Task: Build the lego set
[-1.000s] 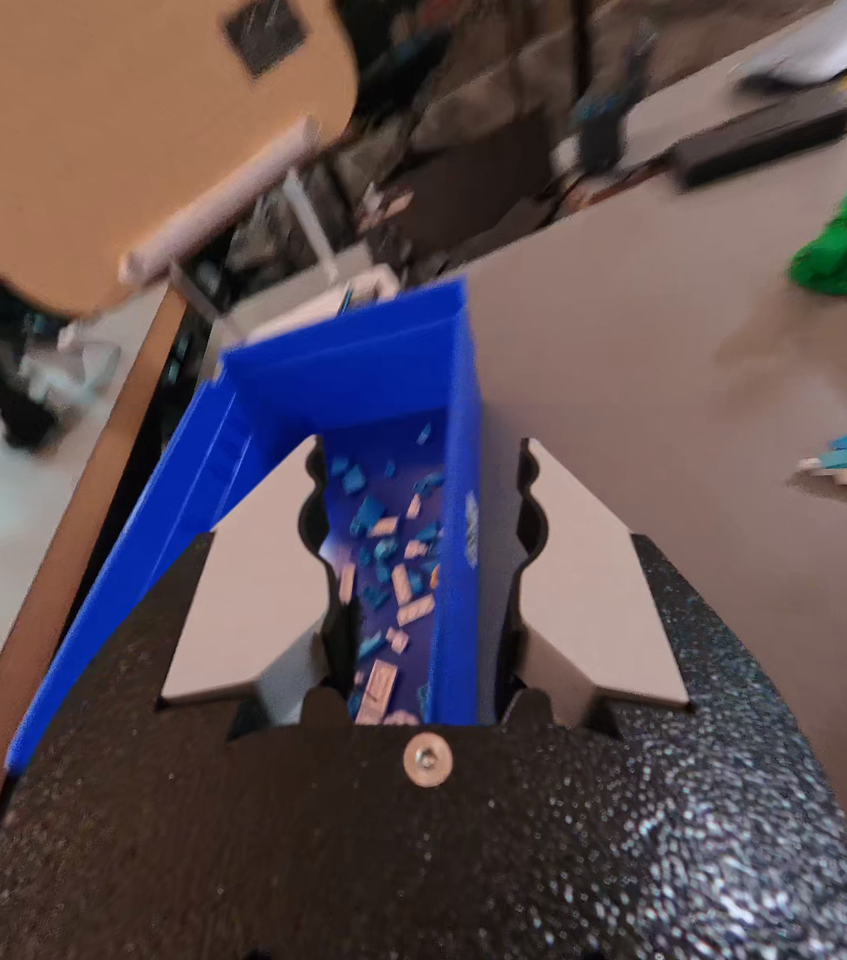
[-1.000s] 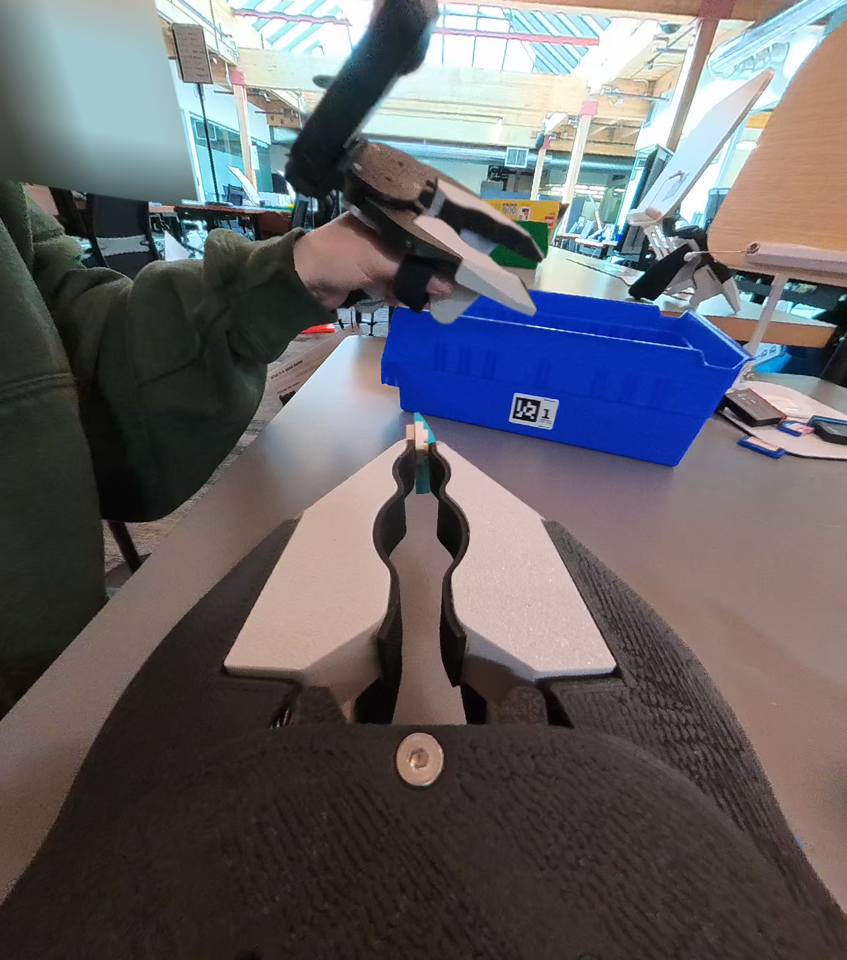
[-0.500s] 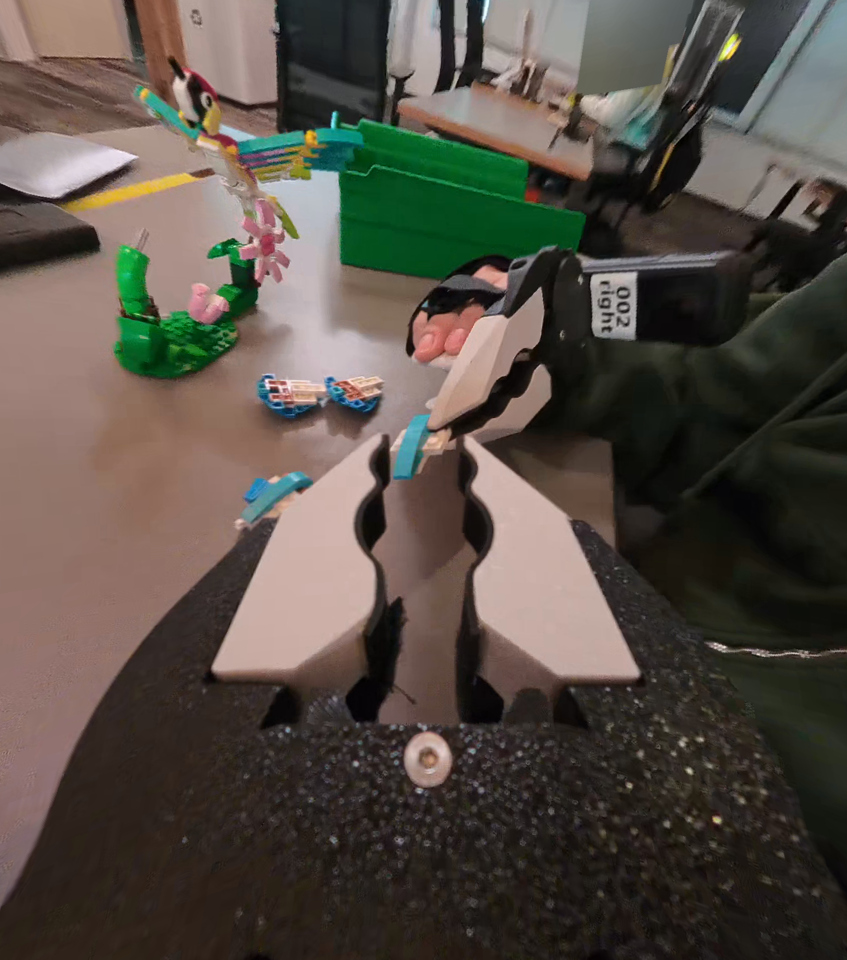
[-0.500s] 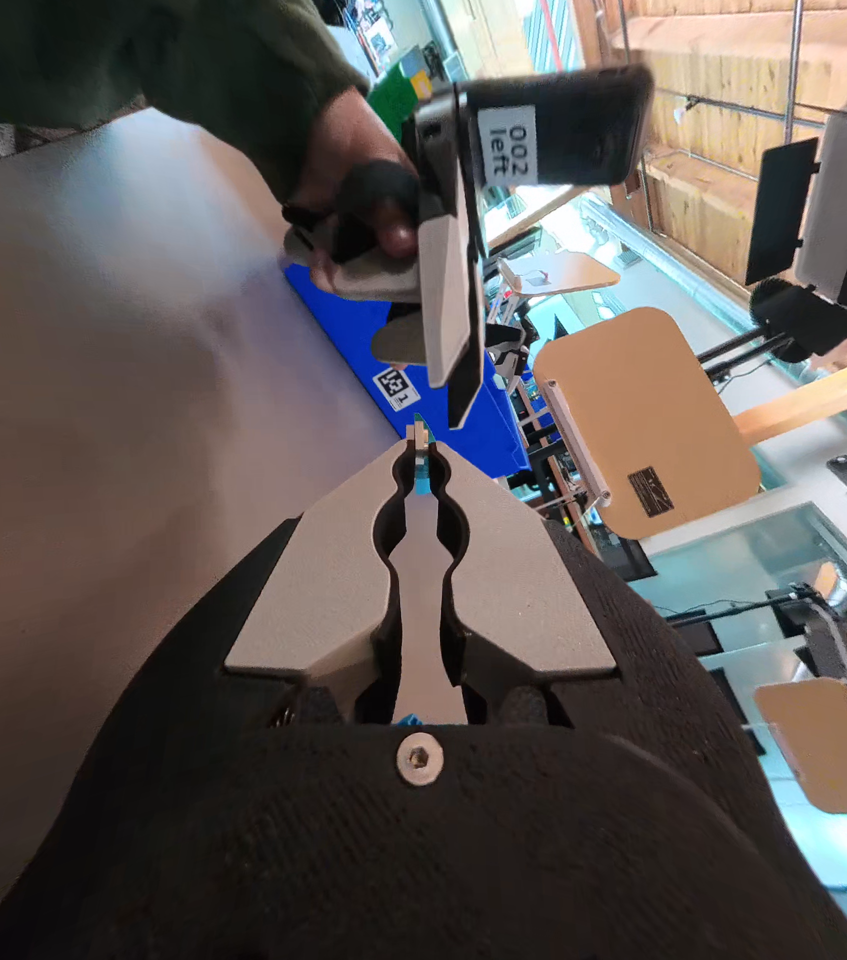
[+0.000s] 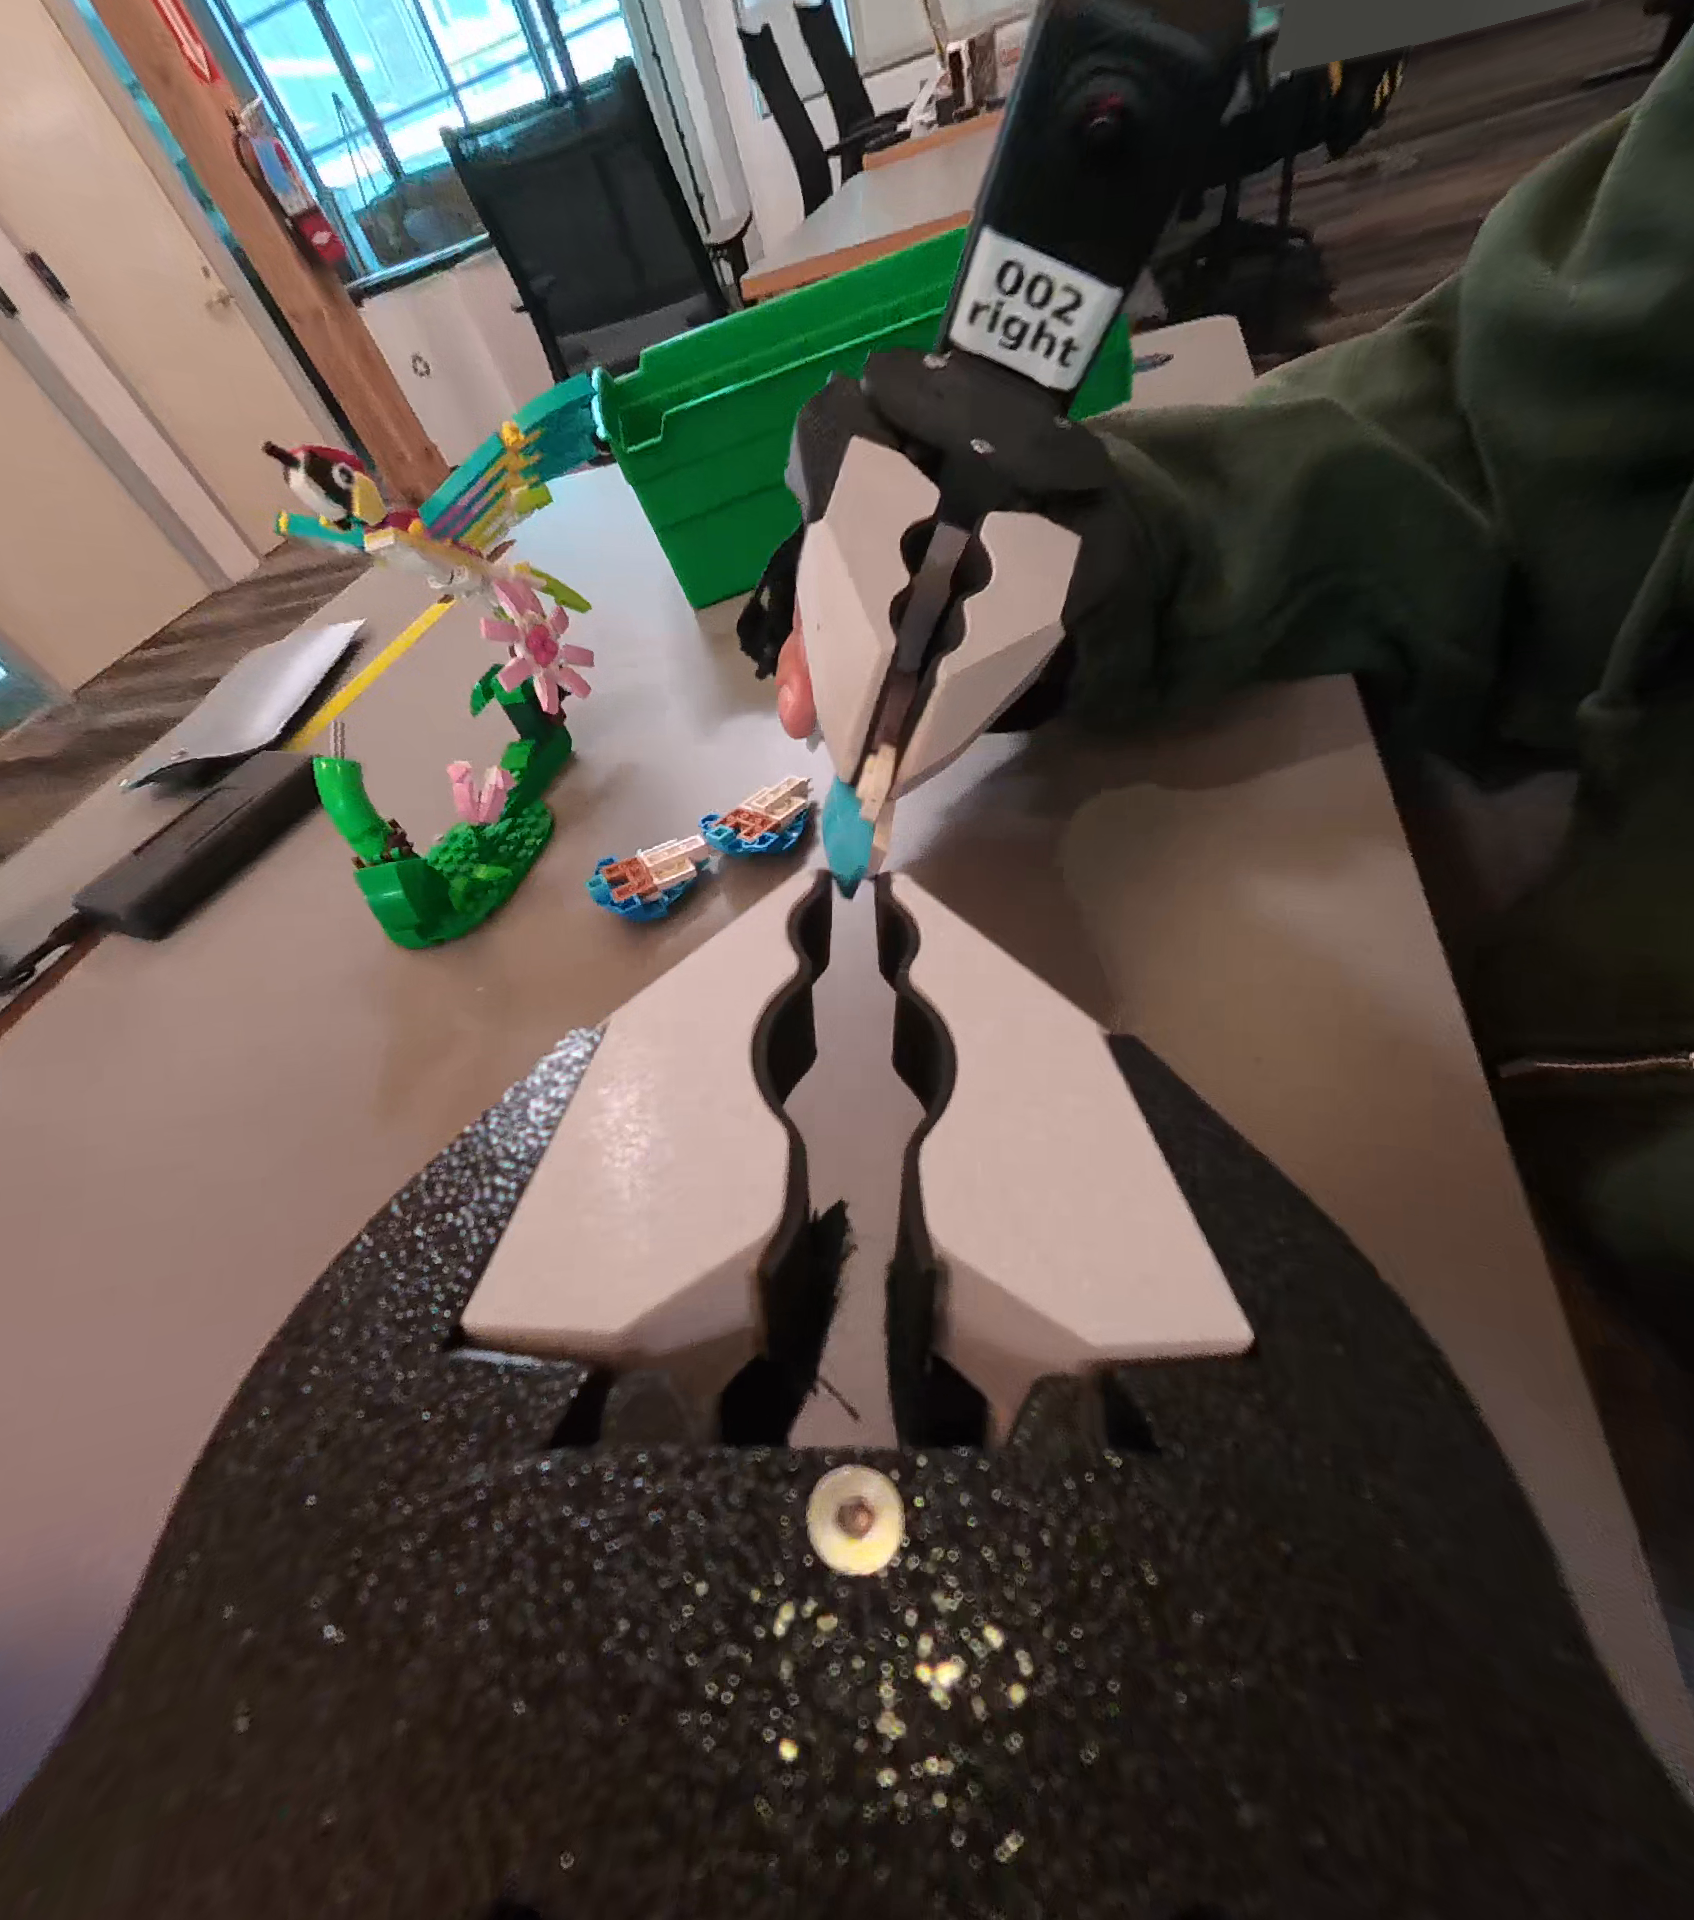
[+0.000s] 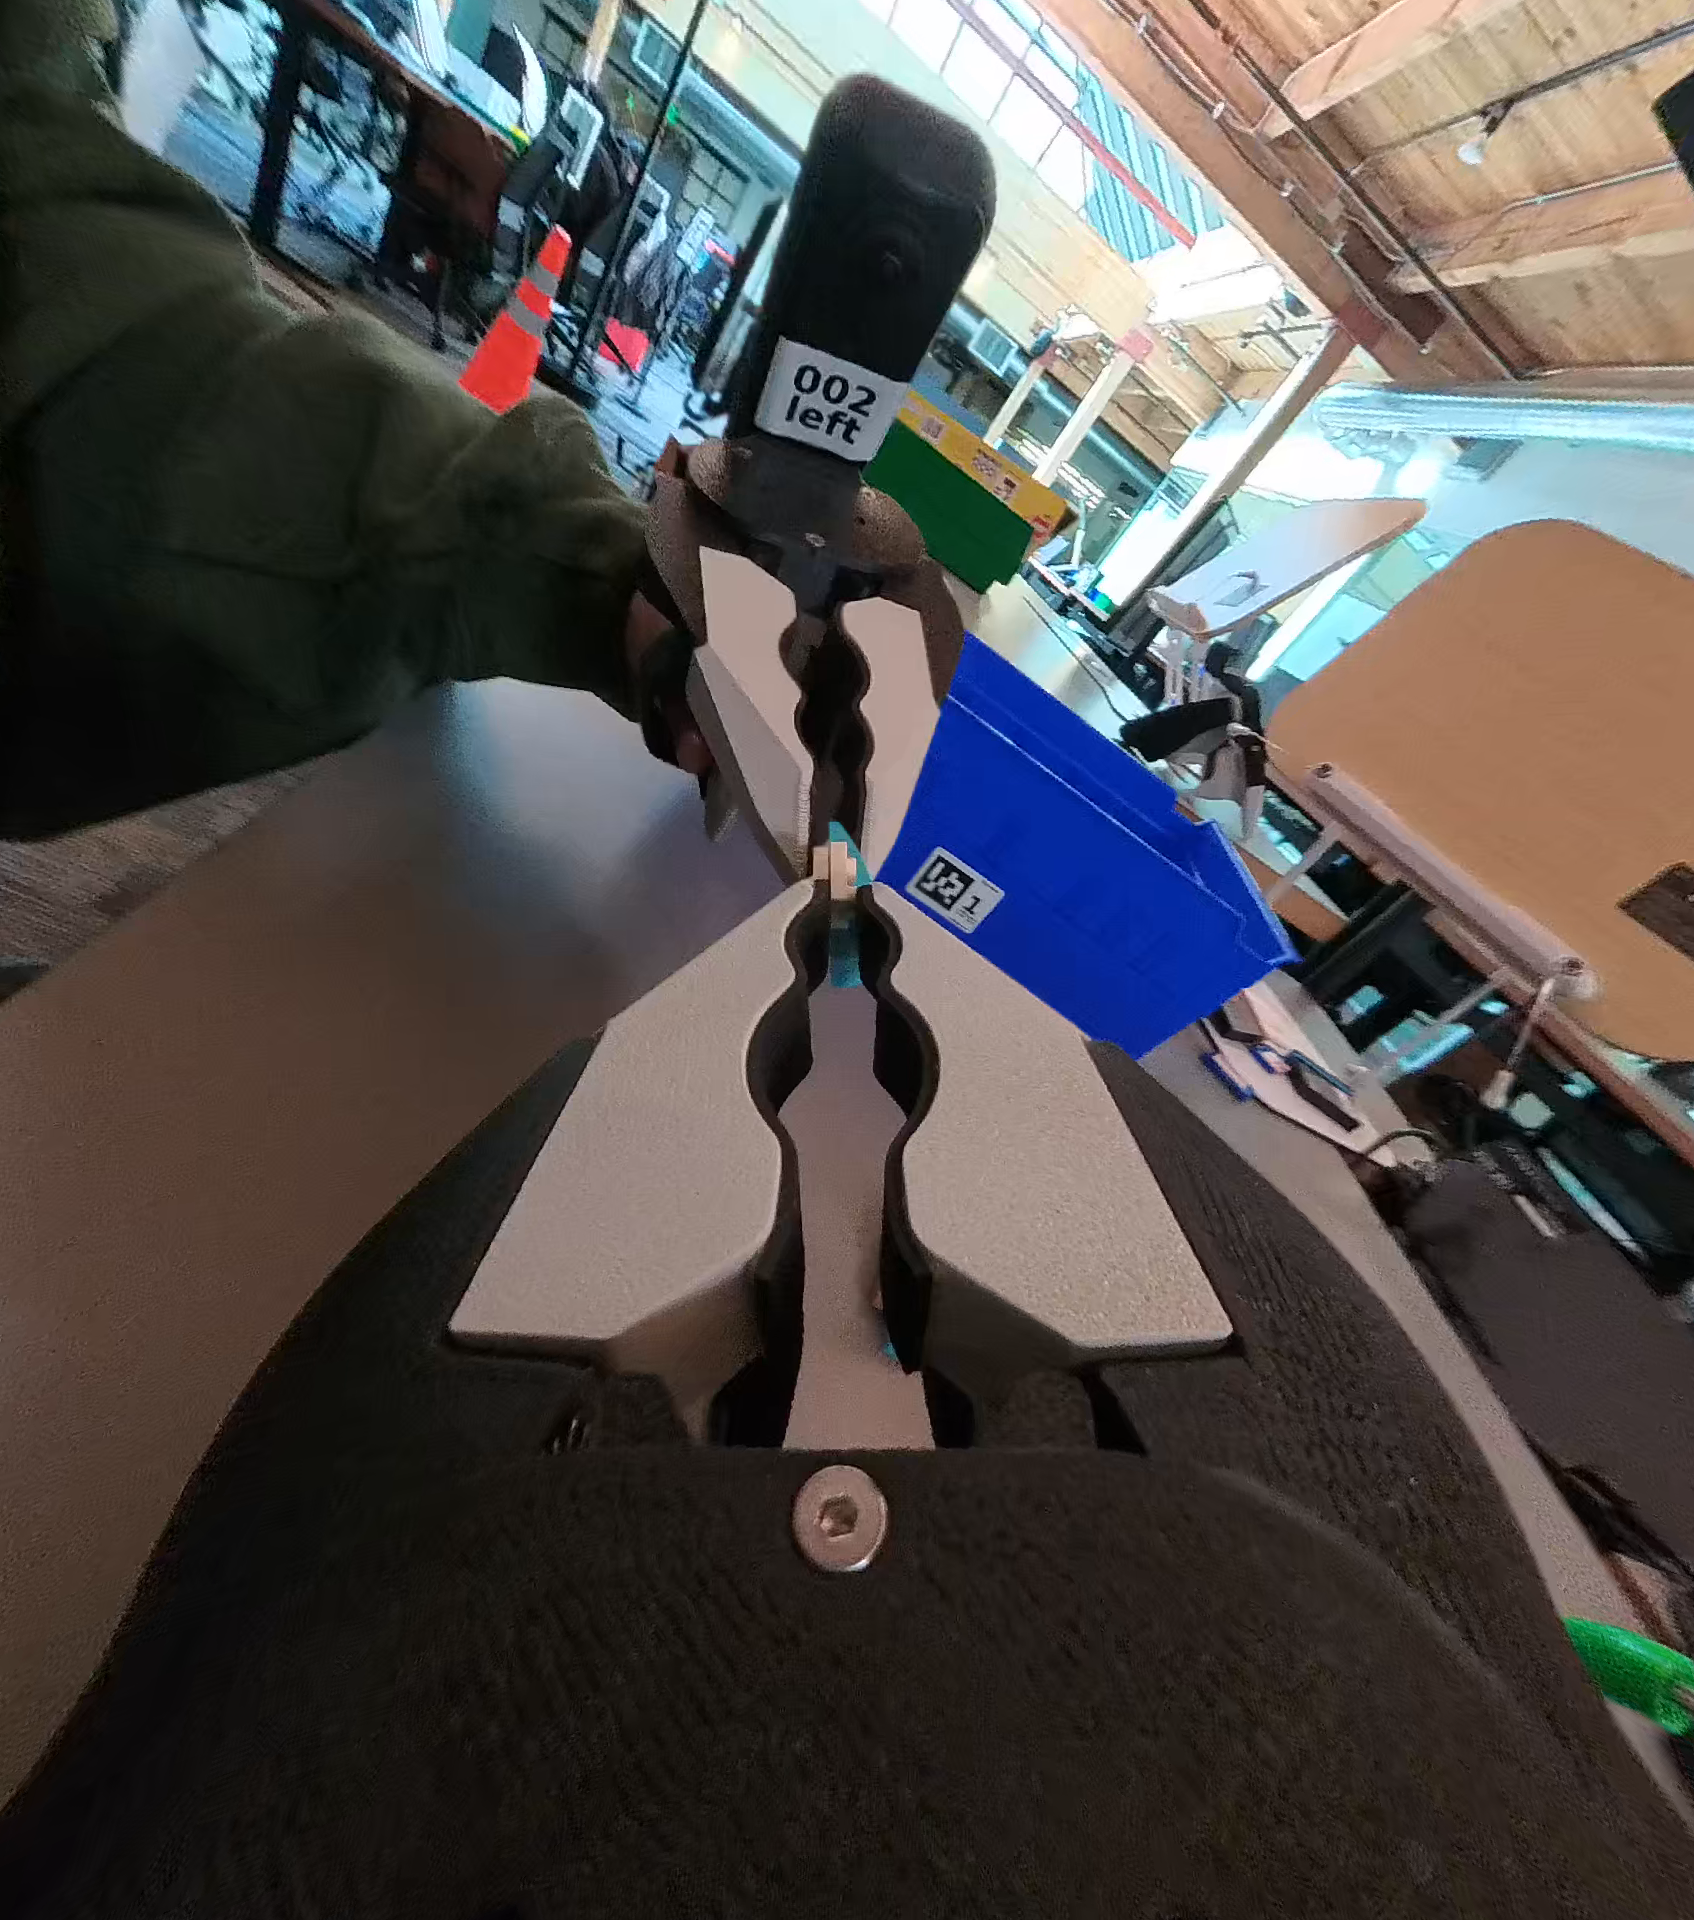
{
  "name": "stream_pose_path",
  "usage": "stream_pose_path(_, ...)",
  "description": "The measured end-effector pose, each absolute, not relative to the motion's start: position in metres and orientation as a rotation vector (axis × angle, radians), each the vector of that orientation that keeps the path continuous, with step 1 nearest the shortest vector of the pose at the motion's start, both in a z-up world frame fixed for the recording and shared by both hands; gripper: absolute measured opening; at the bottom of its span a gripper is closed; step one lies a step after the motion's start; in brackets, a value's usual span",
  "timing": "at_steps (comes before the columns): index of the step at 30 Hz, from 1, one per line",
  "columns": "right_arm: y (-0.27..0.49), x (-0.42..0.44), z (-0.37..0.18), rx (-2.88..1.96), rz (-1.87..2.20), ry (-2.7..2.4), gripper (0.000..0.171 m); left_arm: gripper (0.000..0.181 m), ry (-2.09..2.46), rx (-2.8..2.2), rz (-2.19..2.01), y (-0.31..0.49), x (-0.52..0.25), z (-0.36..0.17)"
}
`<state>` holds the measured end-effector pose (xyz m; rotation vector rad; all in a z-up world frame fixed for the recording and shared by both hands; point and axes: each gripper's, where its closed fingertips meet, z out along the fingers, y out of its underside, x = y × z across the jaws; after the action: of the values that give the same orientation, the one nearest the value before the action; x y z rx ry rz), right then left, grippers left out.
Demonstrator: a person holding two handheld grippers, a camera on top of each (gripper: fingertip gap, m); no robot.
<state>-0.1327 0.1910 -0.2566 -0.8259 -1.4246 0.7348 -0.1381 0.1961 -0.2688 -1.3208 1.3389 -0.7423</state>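
A small brick piece (image 5: 845, 831), teal with a cream part, is in the air above the grey table (image 5: 199, 1091), between the tips of the two grippers. The right gripper (image 5: 869, 805) is clenched on it: its fingers press the cream part and the teal end sticks out below. The left gripper (image 5: 851, 883) has its tips just at this teal end, with a narrow gap between the jaws; whether they already press the piece I cannot tell. In the right wrist view the left gripper (image 6: 827, 847) points down to the piece (image 6: 838, 868), and the right gripper (image 6: 841, 904) meets it from below.

Each gripper is held by a hand in a dark green sleeve (image 5: 1394, 499).

On the table, near the grippers, lie two small blue and white brick models (image 5: 703, 847). Further left stands a brick bird with flowers on a green base (image 5: 453, 717). A green bin (image 5: 770, 447) is behind them, and a blue bin (image 6: 1061, 862) stands on the other side. The room is a big open workshop with desks, chairs and wooden roof beams.
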Motion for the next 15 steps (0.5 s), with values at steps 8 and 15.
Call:
stream_pose_path(8,0.187,-0.13,-0.258,-0.883,0.895,-1.437,0.002,0.005,1.356,-1.304,-0.8,0.189,-0.137,-0.269)
stream_pose_path(15,0.182,-0.13,-0.263,-0.918,0.978,-1.469,0.002,0.006,1.365,-1.304,-0.882,0.182,-0.136,-0.269)
